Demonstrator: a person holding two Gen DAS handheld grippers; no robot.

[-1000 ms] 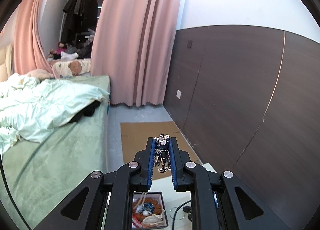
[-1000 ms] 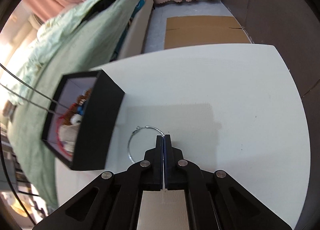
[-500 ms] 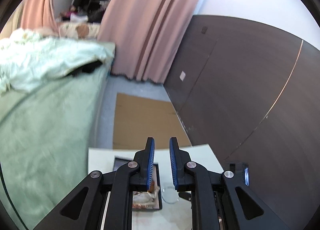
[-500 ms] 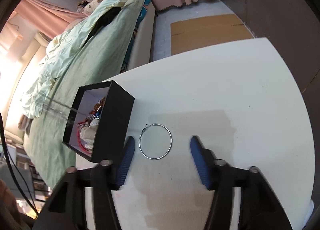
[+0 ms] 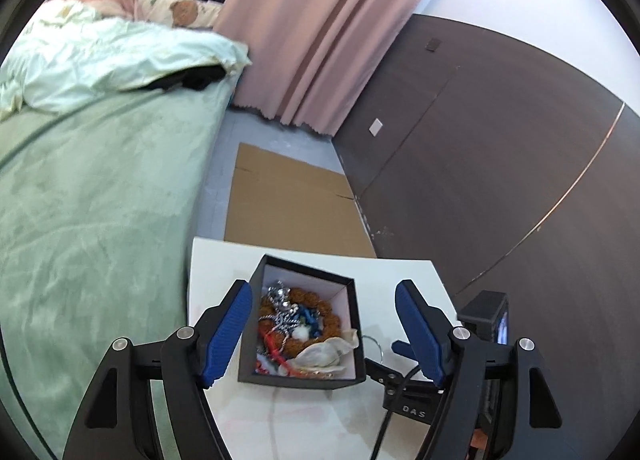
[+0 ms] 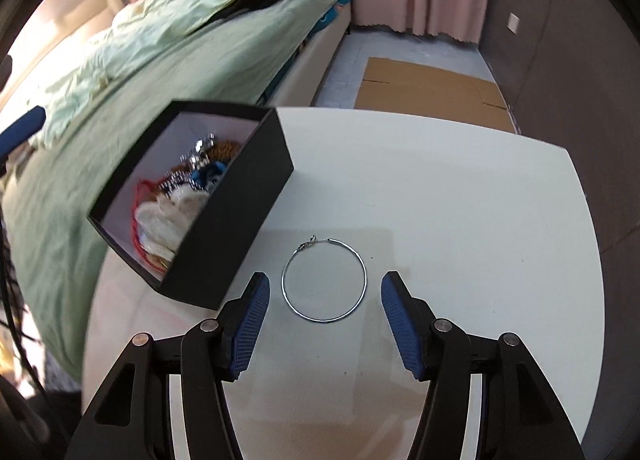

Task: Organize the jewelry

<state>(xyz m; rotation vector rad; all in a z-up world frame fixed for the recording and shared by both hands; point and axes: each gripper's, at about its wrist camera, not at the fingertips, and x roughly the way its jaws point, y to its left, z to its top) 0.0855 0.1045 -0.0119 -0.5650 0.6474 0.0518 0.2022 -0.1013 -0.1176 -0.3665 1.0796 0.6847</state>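
Jewelry heaped in black box under left gripper, jaws just spread, nothing gripped. Right gripper tipped down, unclenched, straddling hoop earring.

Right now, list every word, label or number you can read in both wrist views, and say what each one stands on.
"DAS": white letters on the black body of the right gripper, seen in the left wrist view beside the black jewelry box; the rest of the word, if any, is hidden.
The small lit screen on that gripper: too small to read.
Right wrist view: no text.
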